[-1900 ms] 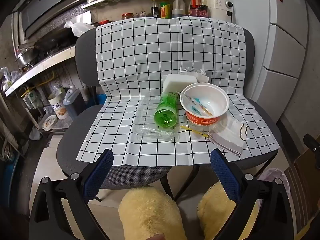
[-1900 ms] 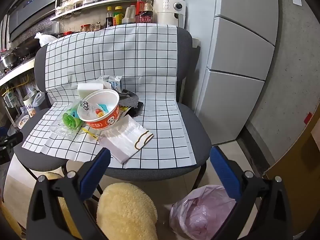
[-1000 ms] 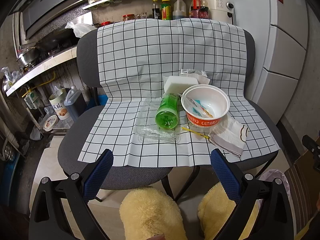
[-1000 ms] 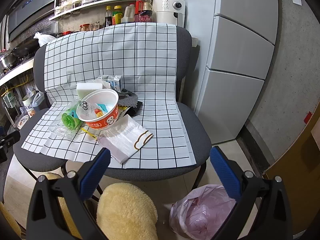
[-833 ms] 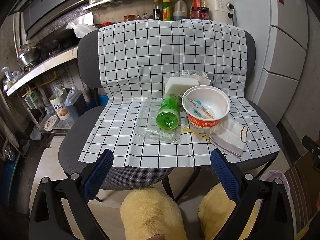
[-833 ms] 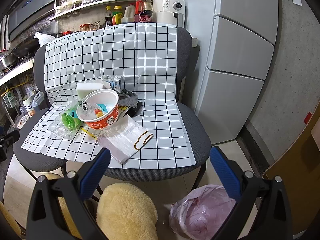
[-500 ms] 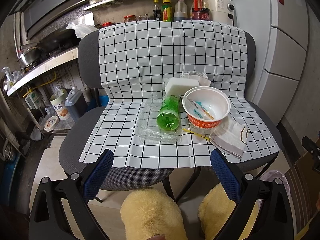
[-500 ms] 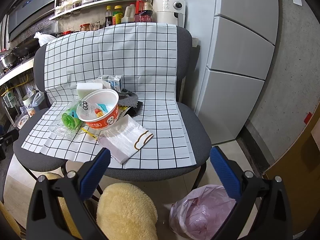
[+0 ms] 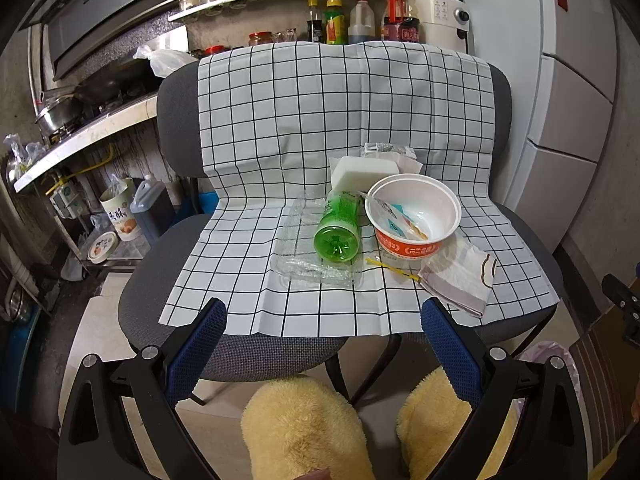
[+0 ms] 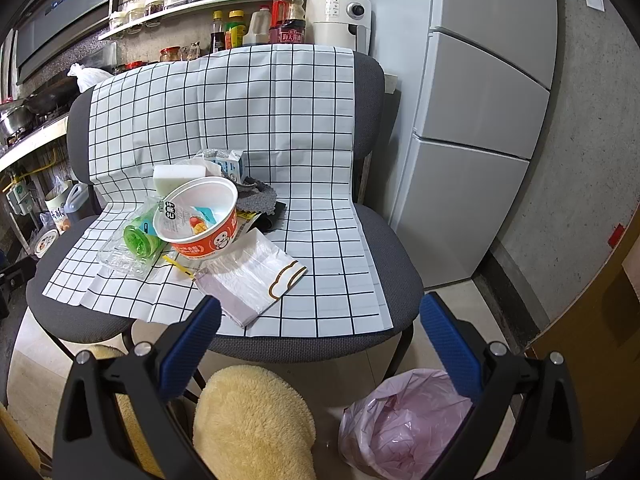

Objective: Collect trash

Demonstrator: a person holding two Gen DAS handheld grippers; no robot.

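Observation:
Trash lies on a checked cloth spread over two grey chairs. A green bottle lies on a clear plastic tray, beside a red-and-white noodle bowl holding wrappers. A white foam block, a small carton, a dark rag and a folded plastic bag surround them. My left gripper hangs open in front of the chair edge. My right gripper is open too, above a pink-lined trash bin on the floor.
Fluffy yellow slippers show below the grippers. A white fridge stands right of the chairs. A kitchen counter with pots runs along the left, with jars and containers beneath it. A shelf of bottles sits behind.
The left wrist view has drifted slightly, so the chair sits a touch further right and lower. The right wrist view is unchanged. Both grippers stay open.

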